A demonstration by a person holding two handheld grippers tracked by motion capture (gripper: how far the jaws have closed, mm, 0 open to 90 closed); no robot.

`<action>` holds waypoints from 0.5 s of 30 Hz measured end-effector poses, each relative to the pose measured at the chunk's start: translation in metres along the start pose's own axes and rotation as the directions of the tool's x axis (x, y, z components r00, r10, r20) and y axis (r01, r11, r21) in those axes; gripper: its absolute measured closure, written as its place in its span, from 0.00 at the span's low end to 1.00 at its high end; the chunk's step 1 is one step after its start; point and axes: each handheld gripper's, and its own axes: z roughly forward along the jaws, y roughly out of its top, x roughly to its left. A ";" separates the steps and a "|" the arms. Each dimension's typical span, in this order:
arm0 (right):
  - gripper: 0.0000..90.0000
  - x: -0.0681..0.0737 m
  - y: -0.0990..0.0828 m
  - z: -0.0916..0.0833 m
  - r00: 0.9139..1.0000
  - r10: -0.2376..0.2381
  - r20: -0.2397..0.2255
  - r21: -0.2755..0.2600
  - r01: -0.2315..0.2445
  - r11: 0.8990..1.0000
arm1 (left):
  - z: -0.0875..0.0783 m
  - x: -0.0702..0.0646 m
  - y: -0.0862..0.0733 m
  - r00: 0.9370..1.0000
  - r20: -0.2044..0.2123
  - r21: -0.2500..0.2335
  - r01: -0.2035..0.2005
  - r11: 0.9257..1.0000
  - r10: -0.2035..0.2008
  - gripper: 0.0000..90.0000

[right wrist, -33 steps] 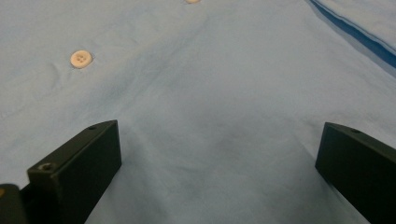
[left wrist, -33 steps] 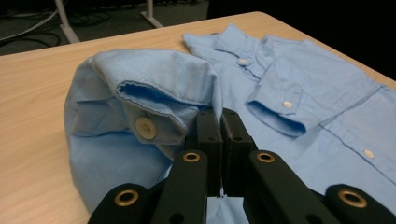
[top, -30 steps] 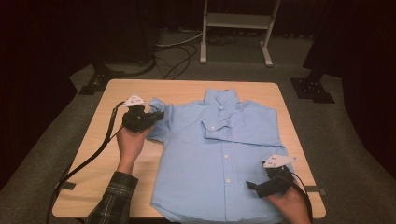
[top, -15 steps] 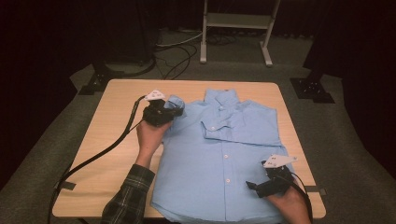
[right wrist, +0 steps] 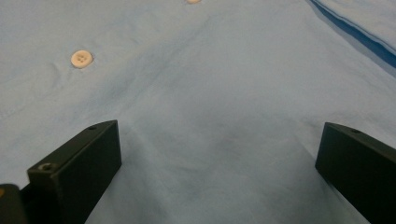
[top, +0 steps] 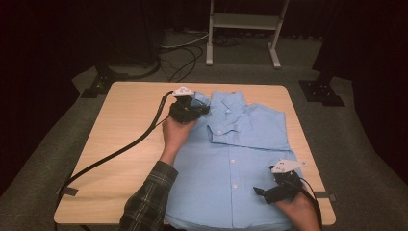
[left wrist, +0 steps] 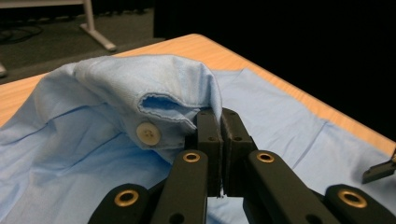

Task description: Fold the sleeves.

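A light blue button shirt [top: 240, 159] lies face up on the wooden table [top: 125, 139], its collar toward the far edge. My left gripper [top: 205, 111] is beside the collar, shut on the sleeve's cuff [left wrist: 154, 93]. The cuff, with its white button [left wrist: 148, 134], is lifted and pinched between the closed jaws of the left gripper [left wrist: 219, 116]. My right gripper [top: 260, 192] rests on the shirt's lower right part. In the right gripper view this gripper [right wrist: 219, 135] stands wide open over flat cloth [right wrist: 224, 70], near a placket button [right wrist: 81, 58].
The left gripper's black cable [top: 115, 156] trails across the table's left half to the front left corner. Behind the table are a metal stand [top: 243, 29], floor cables [top: 183, 53] and dark stand bases [top: 320, 91]. The table's right edge runs close to the shirt.
My left gripper has carried the cuff rightward and away from me, from the table's left side to beside the collar, drawing the sleeve in over the shirt. The right gripper has stayed put.
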 end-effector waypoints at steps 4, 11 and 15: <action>0.00 0.000 0.000 0.000 1.000 -0.001 0.000 0.000 0.001 1.000 | 0.011 -0.008 0.004 1.000 0.027 -0.003 -0.005 1.000 0.005 0.98; 0.00 0.000 0.000 0.000 1.000 -0.001 0.001 -0.001 0.001 1.000 | 0.024 -0.017 0.006 0.998 0.065 0.005 -0.007 1.000 0.007 0.98; 0.00 0.000 0.000 0.000 1.000 -0.001 0.001 0.002 0.001 1.000 | 0.029 -0.022 0.001 0.994 0.106 0.033 -0.014 0.999 0.010 0.98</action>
